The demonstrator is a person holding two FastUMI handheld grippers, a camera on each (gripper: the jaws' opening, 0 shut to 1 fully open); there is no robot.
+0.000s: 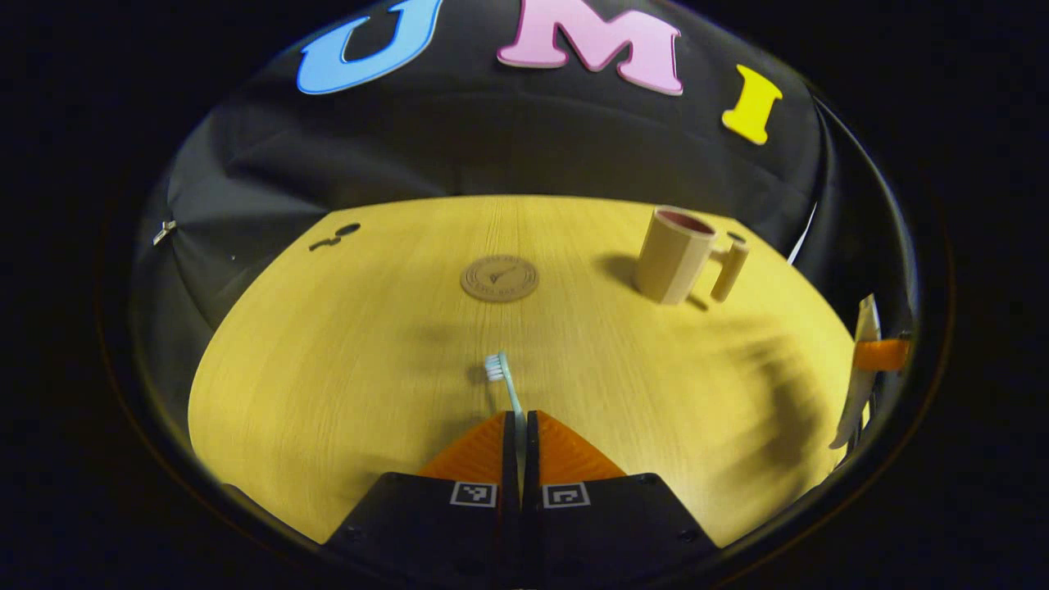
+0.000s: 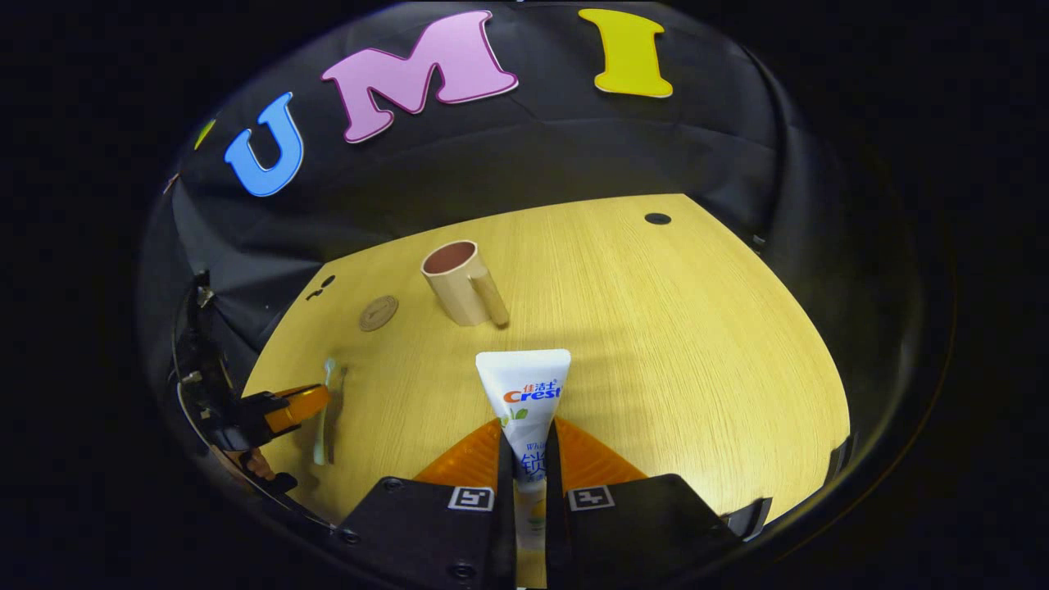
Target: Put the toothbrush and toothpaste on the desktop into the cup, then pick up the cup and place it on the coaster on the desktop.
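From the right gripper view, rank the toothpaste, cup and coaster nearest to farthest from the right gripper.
1. Toothpaste: clamped between the right gripper fingers, tail end pointing ahead.
2. Cup: upright on the table ahead, slightly left, handle toward the gripper.
3. Coaster: flat on the table, farther left, beyond the cup sideways; the gap in rank is modest.

Dim booth, overhead light perhaps, soft shadows on desktop [image 1: 328,393], fisheye-bent edges.
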